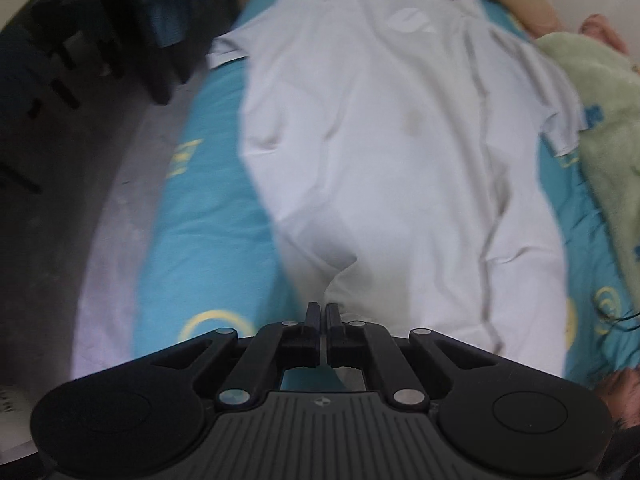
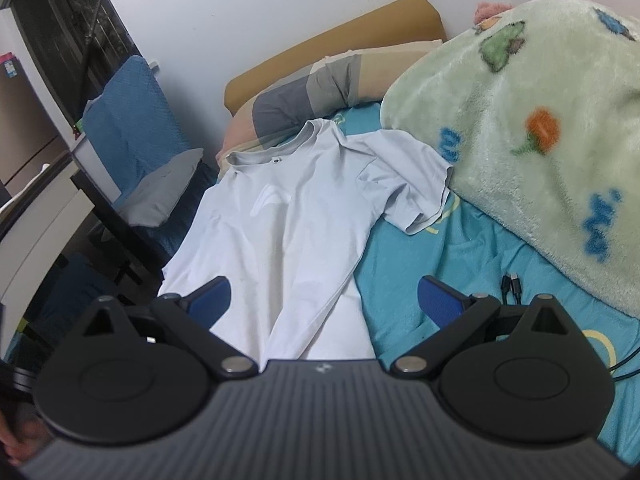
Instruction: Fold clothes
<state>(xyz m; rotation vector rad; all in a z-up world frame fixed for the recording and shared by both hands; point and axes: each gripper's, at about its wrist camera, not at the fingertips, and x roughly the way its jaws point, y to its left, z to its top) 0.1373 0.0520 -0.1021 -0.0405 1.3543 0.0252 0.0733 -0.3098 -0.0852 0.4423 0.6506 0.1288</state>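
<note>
Left claw [image 1: 323,310]: fingers pressed together, a peak of the shirt [image 1: 380,152] rising right at their tips. Hem cloth puckered and tented there, so it was judged clenched on the hem near its left corner; the bite itself sat too close under the tips to be seen plainly. The pucker suggested the cloth was lifted slightly off the sheet [image 1: 208,216], probably to get a free edge to carry.

Ahead of that claw the shirt ran away lengthwise, front up, logo [image 1: 410,22] far ahead, collar beyond it. One sleeve [image 1: 224,50] reached out far ahead to the left, toward the bed edge; the other [image 1: 560,128] lay ahead to the right, against the blanket [image 1: 600,92]. Body mostly flat, with long creases. No fold showed in either view.

Right claw [image 2: 323,300]: released, blue pads [image 2: 212,296] spread wide, nothing between them. It hovered over the near hem, the shirt's right edge passing between the pads. Judged: placed to match the left claw's hold on the other hem corner, so both could move the hem evenly.

Outward from the right claw: a cable [image 2: 514,286] on the sheet just to its right, blanket heaped beyond that, pillow [image 2: 304,92] past the collar, chair [image 2: 128,112] far left off the bed. The blanket crowded the right sleeve; this could hamper a sideways fold.
</note>
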